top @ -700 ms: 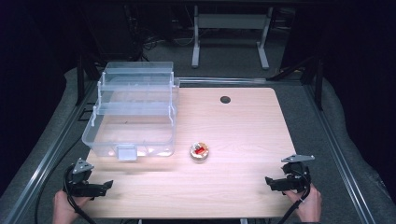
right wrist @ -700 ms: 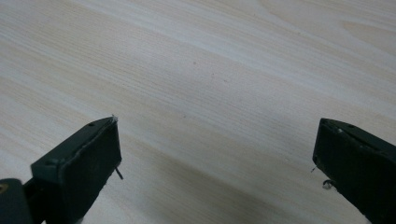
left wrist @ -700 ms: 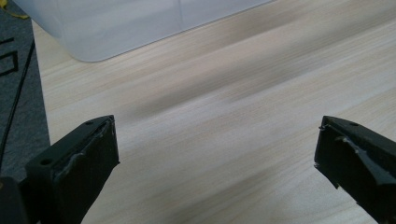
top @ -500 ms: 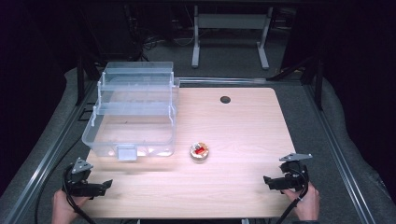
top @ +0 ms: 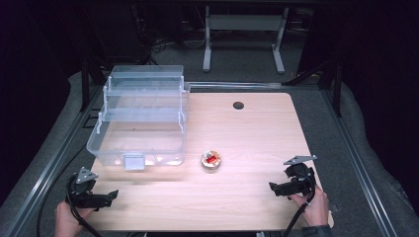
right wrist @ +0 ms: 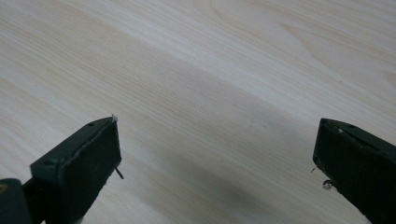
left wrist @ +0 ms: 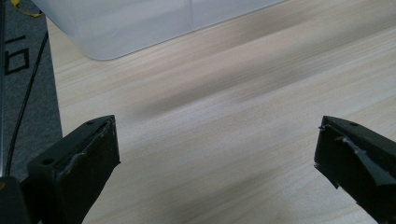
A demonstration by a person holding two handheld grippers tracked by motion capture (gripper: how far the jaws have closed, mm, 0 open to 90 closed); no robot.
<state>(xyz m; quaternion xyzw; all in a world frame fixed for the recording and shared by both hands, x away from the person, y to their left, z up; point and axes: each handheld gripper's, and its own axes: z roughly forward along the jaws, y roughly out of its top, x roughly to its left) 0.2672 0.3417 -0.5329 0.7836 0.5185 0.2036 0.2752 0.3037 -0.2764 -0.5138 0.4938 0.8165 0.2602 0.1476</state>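
The small round dish (top: pixel 211 161) is found forward of both wide-open, empty hand-held grippers, slightly nearer the right hand-held gripper (top: pixel 277 189) than the left hand-held gripper (top: pixel 109 197).

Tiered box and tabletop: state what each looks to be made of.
Tiered box: clear, slightly frosted plastic, probably rigid; the table shows through its walls. Tabletop: pale wood-grain surface with a matte finish, possibly laminate rather than solid wood; straight grain lines show in both gripper views.

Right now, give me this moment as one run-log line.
left gripper: open, near left table edge | right gripper: open, near right edge | clear box: open, far left | small round dish: beside box, untouched
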